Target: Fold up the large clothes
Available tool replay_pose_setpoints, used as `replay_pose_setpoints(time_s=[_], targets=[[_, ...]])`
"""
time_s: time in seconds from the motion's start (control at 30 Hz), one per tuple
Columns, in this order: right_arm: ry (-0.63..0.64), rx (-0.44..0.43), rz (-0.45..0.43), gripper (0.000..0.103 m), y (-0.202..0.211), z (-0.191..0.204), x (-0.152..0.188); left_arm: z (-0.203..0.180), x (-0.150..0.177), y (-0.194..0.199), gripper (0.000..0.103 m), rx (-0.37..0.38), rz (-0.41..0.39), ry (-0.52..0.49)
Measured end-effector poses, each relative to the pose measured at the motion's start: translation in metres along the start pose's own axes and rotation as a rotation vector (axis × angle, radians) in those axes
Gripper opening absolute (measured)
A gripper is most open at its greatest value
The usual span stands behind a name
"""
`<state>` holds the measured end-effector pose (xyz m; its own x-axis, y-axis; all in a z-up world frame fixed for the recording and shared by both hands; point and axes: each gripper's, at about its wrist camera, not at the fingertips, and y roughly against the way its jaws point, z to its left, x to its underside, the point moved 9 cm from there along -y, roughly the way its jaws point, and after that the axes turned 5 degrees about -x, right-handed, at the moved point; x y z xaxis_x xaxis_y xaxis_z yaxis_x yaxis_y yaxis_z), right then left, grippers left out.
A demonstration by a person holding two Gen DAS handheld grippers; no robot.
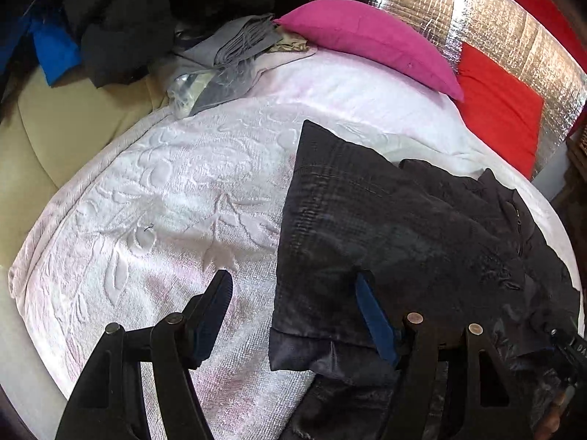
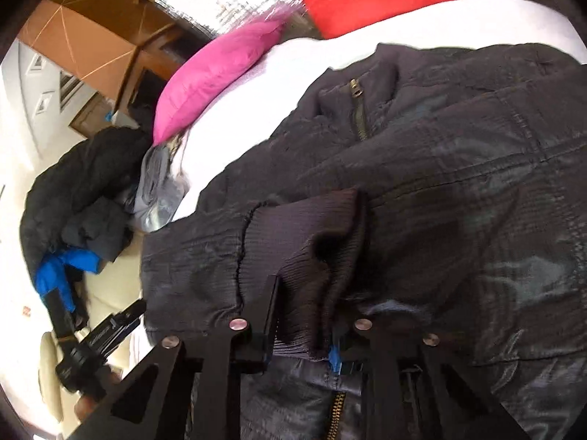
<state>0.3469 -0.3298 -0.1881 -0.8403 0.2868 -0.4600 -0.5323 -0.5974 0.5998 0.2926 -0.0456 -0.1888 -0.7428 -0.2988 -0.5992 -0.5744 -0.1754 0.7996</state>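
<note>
A large dark quilted jacket (image 1: 403,227) lies on the white embossed bedspread (image 1: 165,190), filling the right side of the left wrist view. My left gripper (image 1: 293,282) is open: one finger hovers over the bare bedspread, the other over the jacket's near left edge, and the pads press on nothing. In the right wrist view the jacket (image 2: 458,168) shows its brass zipper (image 2: 357,110) and a sleeve with a ribbed cuff (image 2: 312,227). My right gripper (image 2: 304,322) is shut on that cuff, which bunches up between the fingers.
A pink cushion (image 1: 370,40) and a red cushion (image 1: 499,106) lean on a silver foil panel (image 1: 495,18) at the far side. At the far left lie a heap of dark clothes (image 1: 117,36), a blue garment (image 1: 55,51) and folded grey cloth (image 1: 238,44). A beige surface (image 1: 66,128) borders the bedspread.
</note>
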Motion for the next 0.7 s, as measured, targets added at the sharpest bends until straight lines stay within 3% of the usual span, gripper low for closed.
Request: replay_pose_setpoints(time_s=[0.27,0.5,0.7], targets=[[0.051,0.051,-0.212,0.013,0.067,0.009,-0.028,-0.006,-0.003,0.008,0.070,0.005,-0.039,-0.005],[-0.031,0.153,-0.367,0.013,0.145,-0.043,-0.054,-0.038,0.001,0.015,0.070,0.030,-0.075,-0.089],[-0.130,0.219,-0.404,0.013,0.181,-0.092,-0.061,-0.075,0.011,0.016,0.070,0.053,-0.083,-0.176]])
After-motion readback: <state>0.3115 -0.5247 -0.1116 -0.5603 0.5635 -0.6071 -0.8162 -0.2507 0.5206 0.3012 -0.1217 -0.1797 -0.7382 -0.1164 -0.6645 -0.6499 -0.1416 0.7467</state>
